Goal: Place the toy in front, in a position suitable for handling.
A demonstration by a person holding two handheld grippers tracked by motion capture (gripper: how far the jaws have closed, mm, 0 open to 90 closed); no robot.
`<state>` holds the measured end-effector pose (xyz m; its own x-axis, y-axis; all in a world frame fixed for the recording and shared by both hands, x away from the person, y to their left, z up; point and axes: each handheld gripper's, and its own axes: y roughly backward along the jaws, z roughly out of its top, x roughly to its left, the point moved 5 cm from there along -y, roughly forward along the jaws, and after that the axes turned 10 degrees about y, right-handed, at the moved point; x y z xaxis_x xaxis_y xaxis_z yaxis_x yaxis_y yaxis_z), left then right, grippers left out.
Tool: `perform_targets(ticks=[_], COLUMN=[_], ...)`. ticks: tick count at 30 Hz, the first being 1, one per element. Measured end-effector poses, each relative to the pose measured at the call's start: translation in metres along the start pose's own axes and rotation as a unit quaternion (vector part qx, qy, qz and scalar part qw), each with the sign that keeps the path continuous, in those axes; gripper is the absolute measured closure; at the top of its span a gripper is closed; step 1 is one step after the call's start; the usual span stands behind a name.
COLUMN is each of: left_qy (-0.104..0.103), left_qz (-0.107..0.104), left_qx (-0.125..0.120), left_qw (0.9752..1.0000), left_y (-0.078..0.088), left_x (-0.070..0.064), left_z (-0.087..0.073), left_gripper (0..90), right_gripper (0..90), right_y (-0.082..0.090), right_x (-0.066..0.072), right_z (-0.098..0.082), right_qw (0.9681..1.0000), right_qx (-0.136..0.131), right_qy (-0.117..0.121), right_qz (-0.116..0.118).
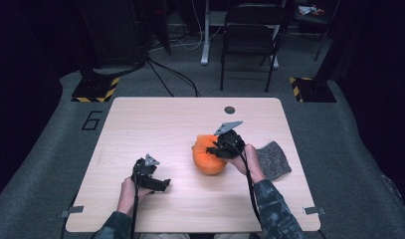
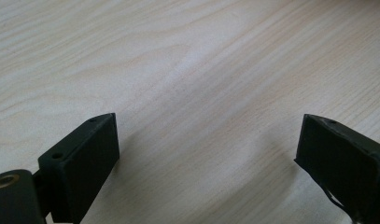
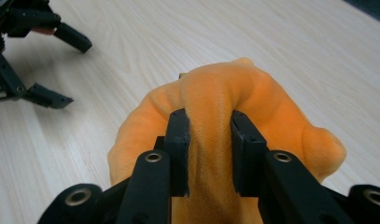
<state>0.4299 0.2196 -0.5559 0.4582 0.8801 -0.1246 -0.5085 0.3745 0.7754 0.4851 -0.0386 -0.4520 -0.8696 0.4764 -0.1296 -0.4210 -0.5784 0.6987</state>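
I have the right hand-held gripper pinched shut on the orange plush, its two pads squeezing a ridge of the soft fabric between them. That bite near the top makes sense to me: the plush is too bulky to span whole, so a gathered fold gives the jaws something narrow to clamp, and it should lift by that fold. In the high view the plush sits on the desk a little right of centre, with the right hand-held gripper coming in over its right side.

My left hand-held gripper rests low over bare wood at the near left, well apart from the plush, its jaws spread wide with nothing between them. I judge it is parked there to stay clear, ready to help if needed. A grey cloth lies flat just right of my right hand.

The plush is bright orange, fuzzy and rounded, lumpy like a soft pumpkin, with bulges around the pinched ridge. It gives visibly under the pads.
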Motion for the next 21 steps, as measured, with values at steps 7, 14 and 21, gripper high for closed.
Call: perform_targets(ticks=[7, 14, 21], left_qy=[-0.003, -0.004, -0.004], left_qz=[-0.001, -0.001, -0.002], left_qx=[0.004, 0.004, 0.005], left_qw=[1.0, 1.0, 1.0], left_y=[-0.001, 0.0, 0.0], left_x=[0.0, -0.001, -0.001], left_z=[0.0, 0.0, 0.0], left_gripper=[5.6, 5.6, 5.6], right_gripper=[63.6, 39.5, 28.1], right_y=[-0.009, 0.0, 0.005], right_x=[-0.011, -0.008, -0.008], right_z=[-0.021, -0.021, -0.015], right_qw=[0.9996, 0.9963, 0.98], right_qx=[0.016, 0.019, 0.017], right_qy=[-0.021, -0.08, -0.174], right_qz=[-0.002, -0.025, -0.095])
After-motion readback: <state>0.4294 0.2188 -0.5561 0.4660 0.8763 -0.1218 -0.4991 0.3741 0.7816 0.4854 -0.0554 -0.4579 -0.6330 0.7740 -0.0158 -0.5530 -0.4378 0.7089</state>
